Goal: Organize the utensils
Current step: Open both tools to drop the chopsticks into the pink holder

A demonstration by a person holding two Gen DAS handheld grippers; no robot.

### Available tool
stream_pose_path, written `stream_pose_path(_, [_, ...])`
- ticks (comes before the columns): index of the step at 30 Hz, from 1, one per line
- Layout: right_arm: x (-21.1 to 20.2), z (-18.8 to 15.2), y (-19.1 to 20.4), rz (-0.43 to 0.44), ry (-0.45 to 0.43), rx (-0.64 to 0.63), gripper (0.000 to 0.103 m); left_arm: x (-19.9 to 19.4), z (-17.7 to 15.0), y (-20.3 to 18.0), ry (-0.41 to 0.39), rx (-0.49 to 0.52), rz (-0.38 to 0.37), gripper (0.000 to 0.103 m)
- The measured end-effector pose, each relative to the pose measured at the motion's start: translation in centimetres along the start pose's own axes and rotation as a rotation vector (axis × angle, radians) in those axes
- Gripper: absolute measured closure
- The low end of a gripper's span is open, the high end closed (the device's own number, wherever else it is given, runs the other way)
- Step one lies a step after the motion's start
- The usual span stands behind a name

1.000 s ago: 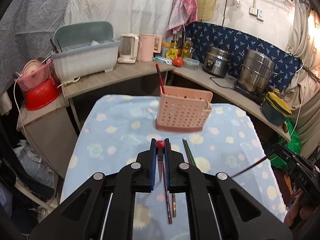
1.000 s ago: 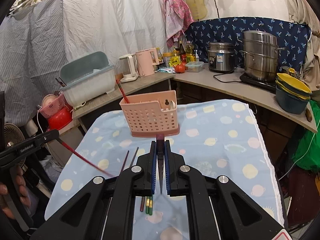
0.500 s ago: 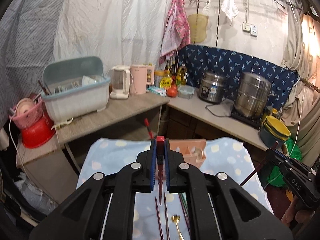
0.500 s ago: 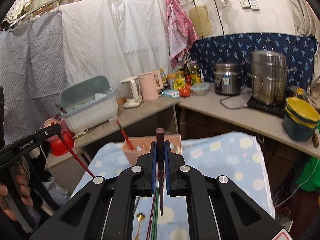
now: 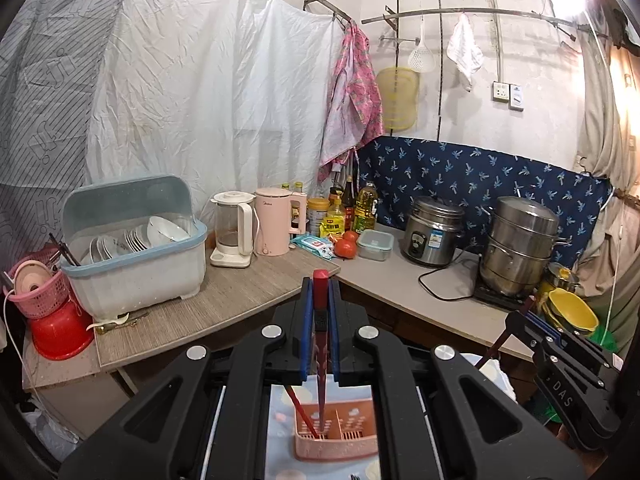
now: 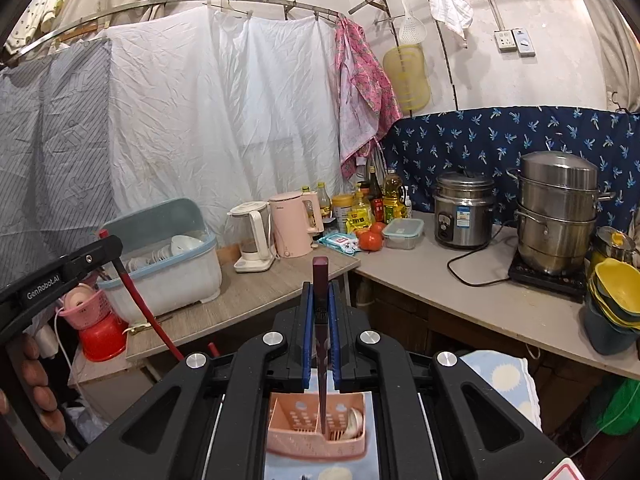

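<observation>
My left gripper [image 5: 320, 286] is shut on a red chopstick [image 5: 320, 344] held upright, its tip showing over the left part of the pink slotted basket [image 5: 340, 446]. Another red chopstick [image 5: 298, 408] leans inside that basket. In the right wrist view my right gripper [image 6: 320, 290] is shut on a dark maroon chopstick [image 6: 321, 360]. Its tip hangs over the basket [image 6: 296, 440] near the divider, and whether either tip is inside cannot be told. Each gripper also appears at the edge of the other's view, the left gripper [image 6: 60, 272] with a hand [image 6: 36, 380] below it.
The basket stands on a table with a blue dotted cloth [image 6: 500, 376]. Behind runs an L-shaped counter with a dish box [image 5: 136, 256], kettles [image 5: 272, 224], a rice cooker [image 5: 432, 236], a steamer pot [image 5: 520, 248] and yellow bowls [image 6: 616, 288]. White sheets hang at the back.
Both grippers have risen and moved toward the basket with their chopsticks. The basket has dropped from mid-frame to the bottom, and the loose chopsticks on the cloth have left view.
</observation>
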State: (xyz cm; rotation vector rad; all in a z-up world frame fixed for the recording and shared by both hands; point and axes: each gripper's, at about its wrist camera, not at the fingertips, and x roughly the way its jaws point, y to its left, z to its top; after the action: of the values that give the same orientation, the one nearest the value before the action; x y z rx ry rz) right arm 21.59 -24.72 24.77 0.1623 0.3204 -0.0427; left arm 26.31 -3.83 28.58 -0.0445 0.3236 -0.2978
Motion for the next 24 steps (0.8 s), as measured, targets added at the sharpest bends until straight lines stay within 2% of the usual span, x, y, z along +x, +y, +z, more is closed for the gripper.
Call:
stream_pose_path(3, [2.2, -0.6, 0.1, 0.0, 0.016, 0.003, 0.096, 2.4, -0.7, -0.1, 0.009, 0.02, 0.029, 0.096])
stream_pose_path(7, [4.8, -2.2, 0.0, -0.005, 0.055, 0.004, 0.096, 5.0, -2.7, 0.1, 0.062, 0.028, 0.032, 0.096])
stream_pose_path(14, [7.3, -5.9, -0.4, -0.024, 0.135, -0.005, 0.096, 7.1, -6.2, 1.2, 0.133, 0.01, 0.03, 0.096])
stream_pose_path(20, [7.8, -8.0, -0.5, -0.039, 0.174, -0.025, 0.096, 7.5, -7.8, 1.9, 0.17, -0.009, 0.039, 0.095])
stream_pose_path(21, [7.6, -8.1, -0.5, -0.048, 0.162, -0.03, 0.09, 7.5, -7.9, 1.9, 0.171, -0.012, 0.043, 0.095])
stream_pose_path(22, [7.2, -8.2, -0.5, -0.066, 0.147, -0.035, 0.083, 7.3, -8.1, 2.0, 0.174, -0.013, 0.052, 0.087])
stream_pose_path(23, [6.8, -8.1, -0.5, -0.075, 0.133, -0.038, 0.063, 7.3, -8.2, 2.1, 0.175, -0.016, 0.057, 0.079])
stream_pose_path(24, [6.2, -8.0, -0.6, -0.085, 0.106, -0.036, 0.05, 7.1, -8.2, 2.2, 0.174, -0.021, 0.065, 0.059])
